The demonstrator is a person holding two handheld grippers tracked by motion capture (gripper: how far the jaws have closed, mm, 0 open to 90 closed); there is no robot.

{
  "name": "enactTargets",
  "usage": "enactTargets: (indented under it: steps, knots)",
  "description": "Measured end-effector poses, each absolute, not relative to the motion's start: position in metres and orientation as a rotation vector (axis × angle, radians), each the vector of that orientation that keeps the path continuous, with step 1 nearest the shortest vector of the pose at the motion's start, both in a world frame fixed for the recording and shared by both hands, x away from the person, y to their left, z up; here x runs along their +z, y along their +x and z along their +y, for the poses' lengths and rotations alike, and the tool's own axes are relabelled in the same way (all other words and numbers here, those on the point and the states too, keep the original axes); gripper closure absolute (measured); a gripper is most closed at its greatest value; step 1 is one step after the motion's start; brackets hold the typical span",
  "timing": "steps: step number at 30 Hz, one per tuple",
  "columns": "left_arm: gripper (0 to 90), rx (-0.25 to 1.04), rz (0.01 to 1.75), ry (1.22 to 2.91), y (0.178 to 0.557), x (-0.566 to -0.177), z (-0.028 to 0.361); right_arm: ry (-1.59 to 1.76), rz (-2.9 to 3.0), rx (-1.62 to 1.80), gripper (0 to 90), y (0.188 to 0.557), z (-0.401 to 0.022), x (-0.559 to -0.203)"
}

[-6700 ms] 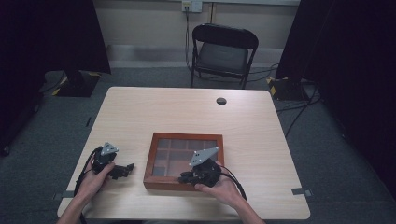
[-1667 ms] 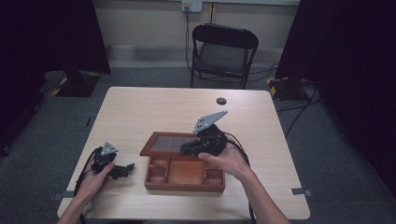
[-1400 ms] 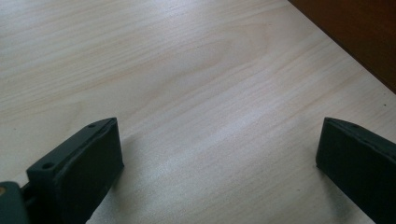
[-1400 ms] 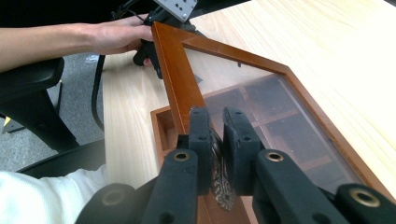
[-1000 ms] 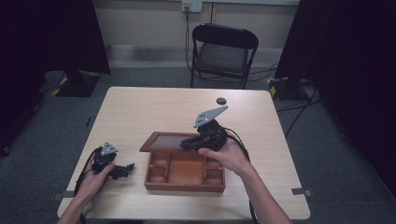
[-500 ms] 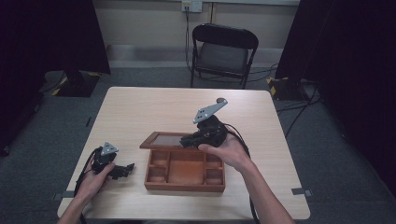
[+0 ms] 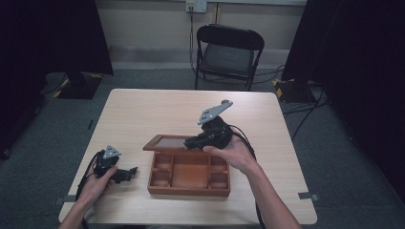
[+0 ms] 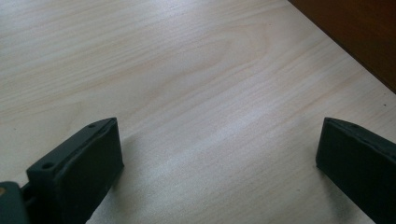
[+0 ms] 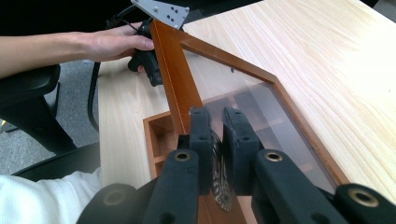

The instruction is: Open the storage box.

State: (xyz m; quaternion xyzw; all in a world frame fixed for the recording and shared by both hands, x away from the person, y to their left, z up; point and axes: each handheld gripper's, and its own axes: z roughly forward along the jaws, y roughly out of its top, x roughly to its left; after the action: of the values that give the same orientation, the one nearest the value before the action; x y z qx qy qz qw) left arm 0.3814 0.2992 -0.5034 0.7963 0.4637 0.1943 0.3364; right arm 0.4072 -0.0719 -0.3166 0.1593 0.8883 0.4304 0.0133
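Observation:
A brown wooden box (image 7: 188,191) with several compartments sits near the table's front edge. Its glass-paned lid (image 7: 165,141) is raised at a slant, hinged at the far side. My right gripper (image 7: 191,141) is shut on the metal clasp (image 9: 218,182) at the lid's front rail (image 9: 173,70), jaws (image 9: 217,114) pinching it from both sides. The glass pane (image 9: 247,98) shows compartments (image 9: 156,135) below. Left of the box, my left gripper (image 7: 129,172) rests on the table, open (image 8: 219,126) over bare wood, with the box's side (image 8: 355,32) nearby.
A black folding chair (image 7: 229,47) stands beyond the light wooden table (image 7: 143,109). In the right gripper view, a hand (image 9: 112,42) grips the left gripper's body under its grey plate (image 9: 161,11). Dark curtains flank the room.
The lid, flat on the box in the oldest frame, now stands lifted with my right gripper on its front edge. Over the last second nothing visibly moved. The left gripper kept still.

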Motion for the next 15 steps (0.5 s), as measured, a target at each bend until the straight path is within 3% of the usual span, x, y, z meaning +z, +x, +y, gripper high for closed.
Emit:
enactTargets:
  steps: [15]
  knots:
    - [0.0, 0.507, 1.209, 2.076, 0.3814, -0.5034, 0.2992, 0.5, 2.766, 1.35, 83.0, 0.4087, -0.0721, -0.3156]
